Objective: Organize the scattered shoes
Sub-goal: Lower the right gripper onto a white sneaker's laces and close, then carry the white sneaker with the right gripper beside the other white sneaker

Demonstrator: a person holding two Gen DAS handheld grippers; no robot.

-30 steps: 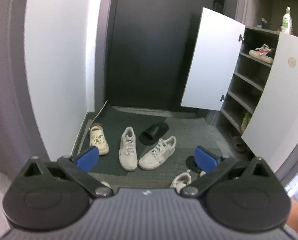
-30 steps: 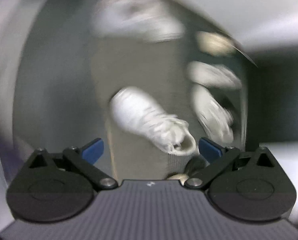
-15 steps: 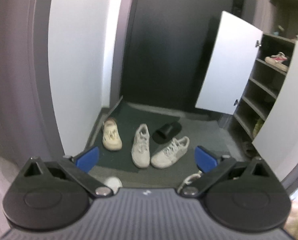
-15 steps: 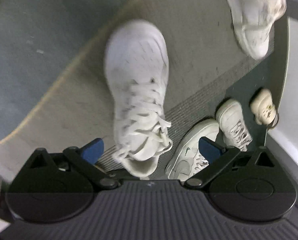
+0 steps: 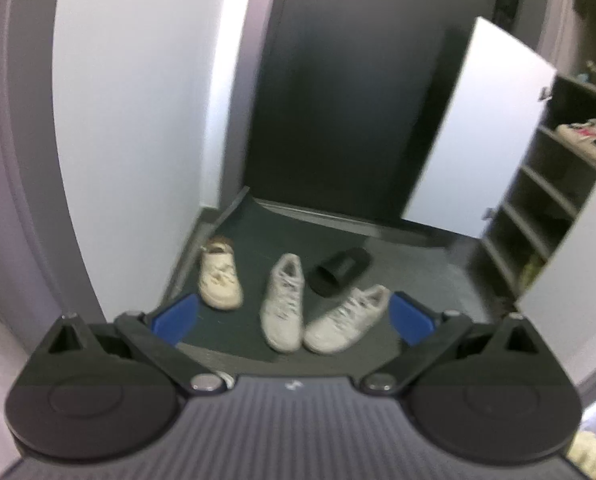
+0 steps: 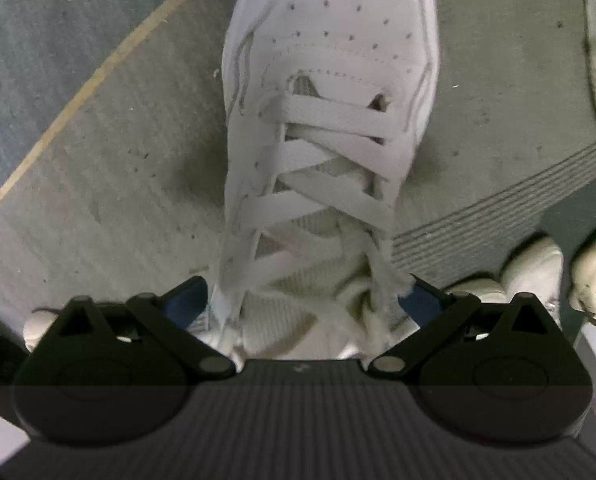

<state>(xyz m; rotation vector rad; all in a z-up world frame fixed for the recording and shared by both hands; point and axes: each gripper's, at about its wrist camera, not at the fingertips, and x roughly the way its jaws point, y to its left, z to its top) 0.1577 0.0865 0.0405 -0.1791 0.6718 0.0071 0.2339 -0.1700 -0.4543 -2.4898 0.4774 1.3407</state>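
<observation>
my right gripper [image 6: 308, 300] hangs spread over one white perforated-leather sneaker [image 6: 326, 128], its blue pads flanking the laced throat above a grey ribbed mat [image 6: 498, 216]. my left gripper [image 5: 294, 316] is parted too, empty, facing the entry floor: three pale sneakers [image 5: 282, 300] and one black slide [image 5: 340, 270]. one more shoe [image 5: 582, 138] sits in the open white-doored cabinet [image 5: 554, 184].
</observation>
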